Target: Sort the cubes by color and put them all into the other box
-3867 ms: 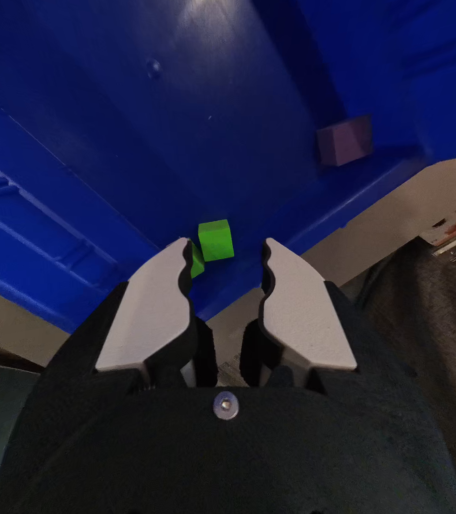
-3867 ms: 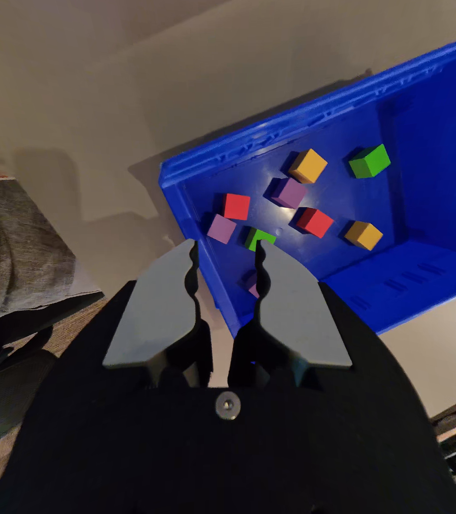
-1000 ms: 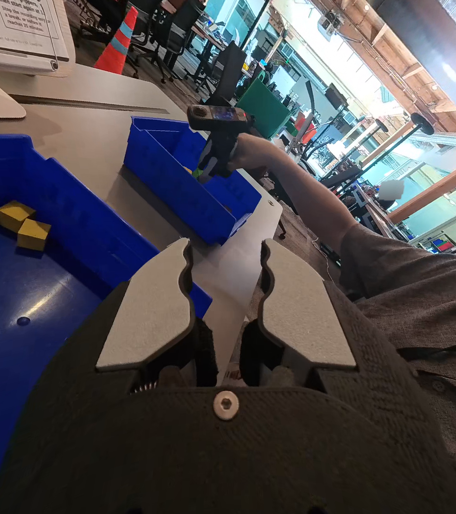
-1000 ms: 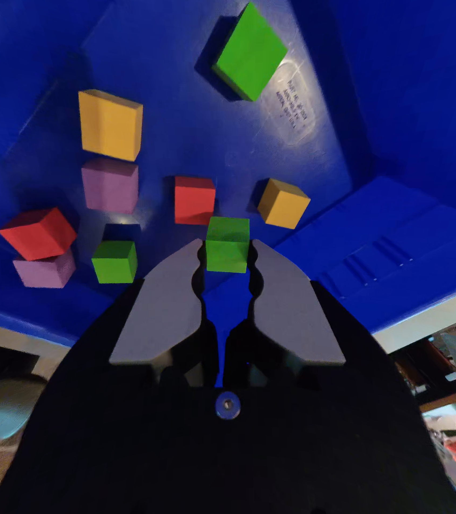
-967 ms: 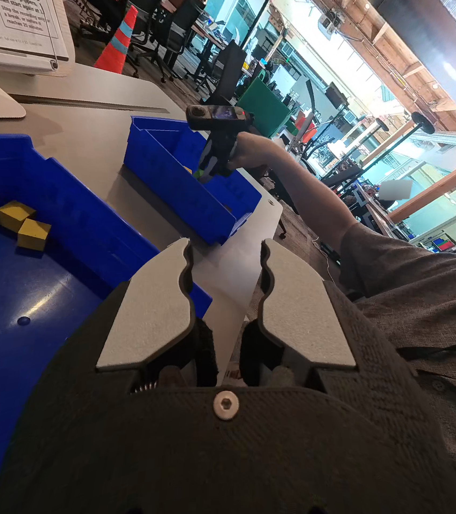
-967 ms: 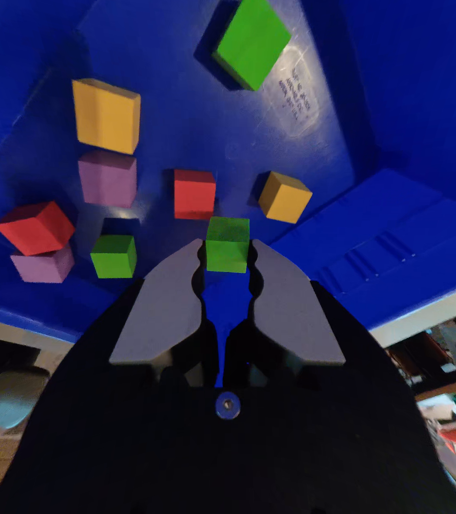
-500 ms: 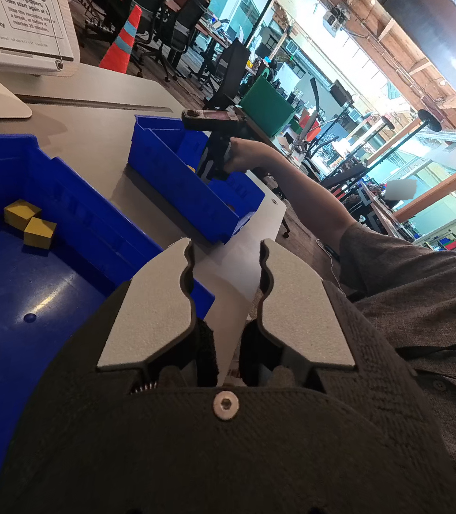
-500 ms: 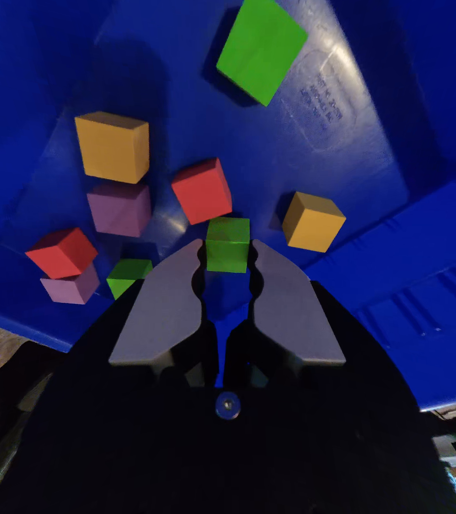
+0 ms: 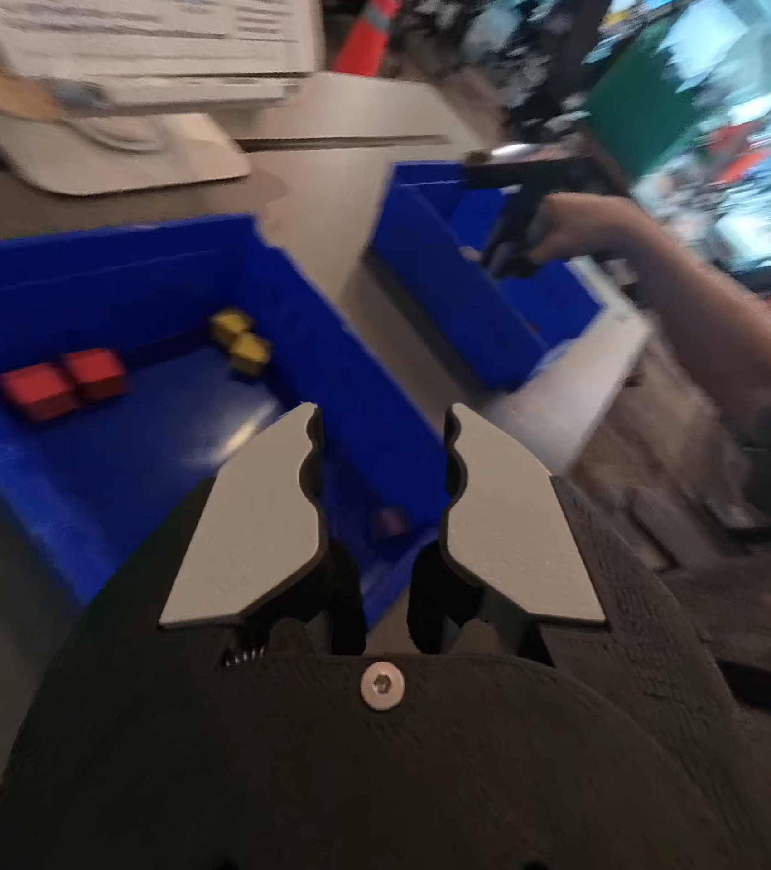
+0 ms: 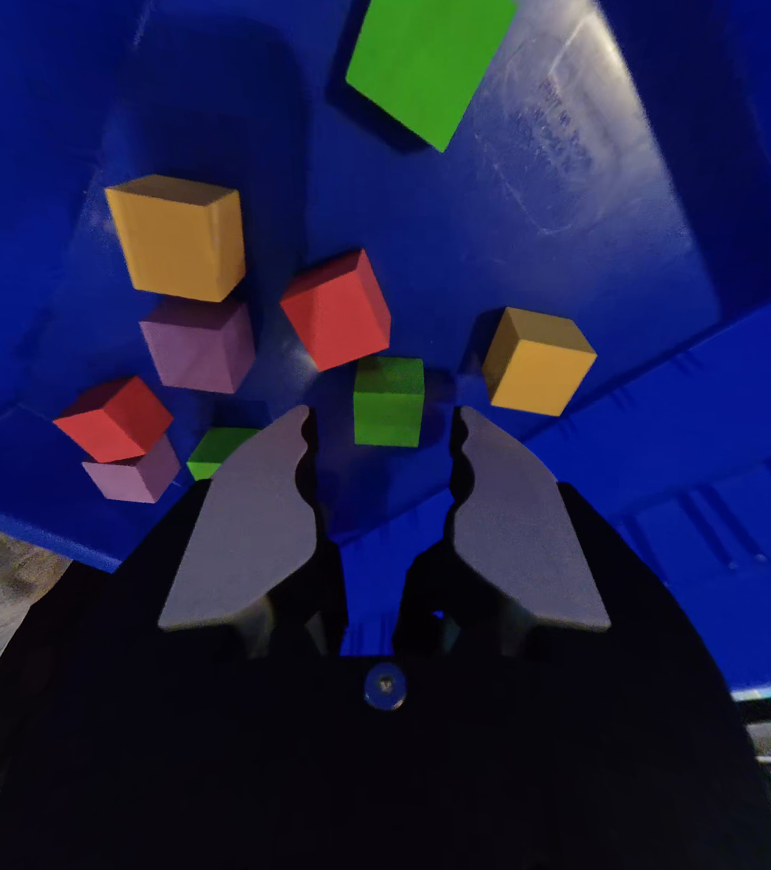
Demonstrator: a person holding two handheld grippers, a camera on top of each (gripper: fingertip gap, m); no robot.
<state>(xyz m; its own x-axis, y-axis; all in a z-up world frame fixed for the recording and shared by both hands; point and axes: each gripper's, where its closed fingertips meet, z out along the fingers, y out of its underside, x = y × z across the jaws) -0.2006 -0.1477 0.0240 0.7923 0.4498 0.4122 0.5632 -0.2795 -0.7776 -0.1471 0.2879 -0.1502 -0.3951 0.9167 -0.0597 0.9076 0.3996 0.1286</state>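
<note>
Hand-held gripper [image 10: 383,419] around matte green cube [image 10: 388,402]

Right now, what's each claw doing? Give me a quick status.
Left gripper open, empty, above near blue bin. Right gripper open inside far bin, small green cube loose between its fingers. Red cube crowds just beyond.

right gripper [image 10: 383,419] fingers now spread, green cube [image 10: 388,400] released
</note>
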